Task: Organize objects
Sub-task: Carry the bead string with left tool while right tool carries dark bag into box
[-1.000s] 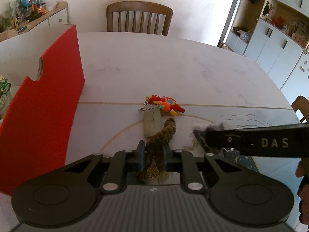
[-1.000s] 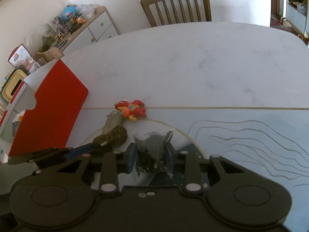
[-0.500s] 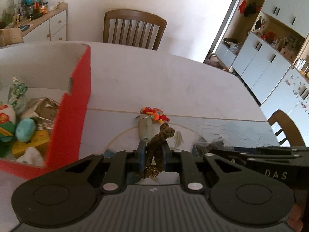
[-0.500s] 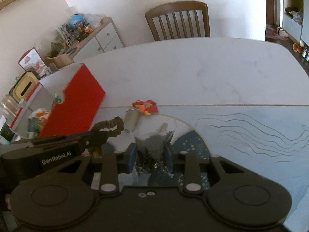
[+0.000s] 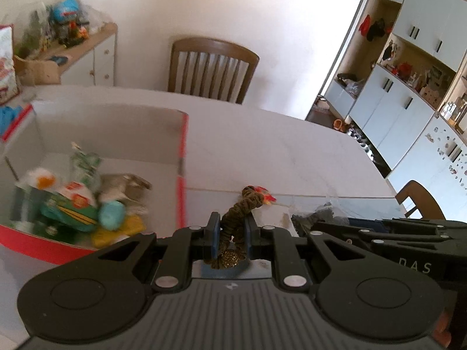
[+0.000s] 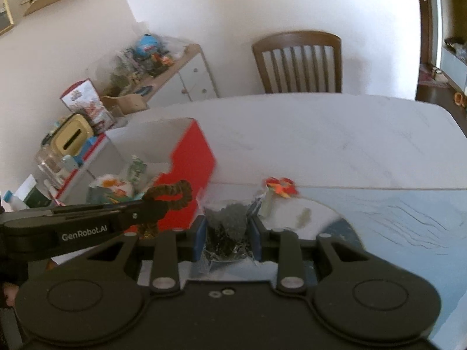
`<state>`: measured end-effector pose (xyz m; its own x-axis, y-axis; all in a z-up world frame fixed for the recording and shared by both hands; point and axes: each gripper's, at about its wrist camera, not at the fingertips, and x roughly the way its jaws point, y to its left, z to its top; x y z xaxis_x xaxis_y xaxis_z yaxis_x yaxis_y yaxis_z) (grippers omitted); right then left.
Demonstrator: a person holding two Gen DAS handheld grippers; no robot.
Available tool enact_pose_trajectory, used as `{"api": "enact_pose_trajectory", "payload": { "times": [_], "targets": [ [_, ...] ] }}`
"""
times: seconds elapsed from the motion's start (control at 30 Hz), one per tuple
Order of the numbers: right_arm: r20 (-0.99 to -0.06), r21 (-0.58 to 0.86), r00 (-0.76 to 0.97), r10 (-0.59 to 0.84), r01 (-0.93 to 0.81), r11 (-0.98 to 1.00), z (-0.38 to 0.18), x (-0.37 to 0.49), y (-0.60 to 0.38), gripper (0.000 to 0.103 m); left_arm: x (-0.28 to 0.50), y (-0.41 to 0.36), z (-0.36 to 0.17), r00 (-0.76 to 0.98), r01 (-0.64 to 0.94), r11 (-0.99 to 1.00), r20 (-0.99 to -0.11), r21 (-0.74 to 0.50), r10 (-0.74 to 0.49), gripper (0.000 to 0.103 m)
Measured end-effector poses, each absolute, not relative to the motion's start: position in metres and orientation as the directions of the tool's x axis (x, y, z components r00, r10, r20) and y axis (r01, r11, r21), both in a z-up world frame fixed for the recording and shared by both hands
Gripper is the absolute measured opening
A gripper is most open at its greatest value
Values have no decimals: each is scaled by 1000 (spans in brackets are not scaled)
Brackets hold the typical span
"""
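between left gripper (image 5: 230,233) fingers, pinched scrunchie (image 5: 240,208) points upward; right gripper (image 6: 226,233) pinches bag (image 6: 226,230).

Both grippers risen off table (image 5: 262,151), carrying loads up: left gripper (image 5: 230,233) lifted scrunchie (image 5: 242,213), right gripper (image 6: 227,233) lifted bag (image 6: 226,230). Box (image 5: 181,157) interior now visible.

A wooden slat-back chair (image 5: 211,68) stands against the pale wall behind the white desk (image 5: 262,151), with white cupboards (image 5: 408,93) alongside.
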<state>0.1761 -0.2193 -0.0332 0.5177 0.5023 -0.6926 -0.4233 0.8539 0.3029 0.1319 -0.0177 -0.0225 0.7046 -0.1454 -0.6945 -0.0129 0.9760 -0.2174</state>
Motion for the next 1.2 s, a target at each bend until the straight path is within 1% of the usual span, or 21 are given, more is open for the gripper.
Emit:
{"api": "enact_pose_trajectory", "payload": {
  "times": [0.27,0.53,0.83,1.2],
  "targets": [
    [-675,295,516,528,-467,834,-19,170,-167,30,127,45,-1,733,-50,985,-676,-163,-75,17],
    [-672,275,514,533,-495,825,-16,172,-116,30,135,100,7,738,-65,991,-674,-119,-32,17],
    [-690,239,510,514,-510,826,-25,183,-71,30,158,140,-8,722,-77,994,-691,-73,6,17],
    [-727,182,508,462,-506,843,-48,204,-24,30,189,157,-35,686,-57,997,-728,-59,-4,17]
  ]
}}
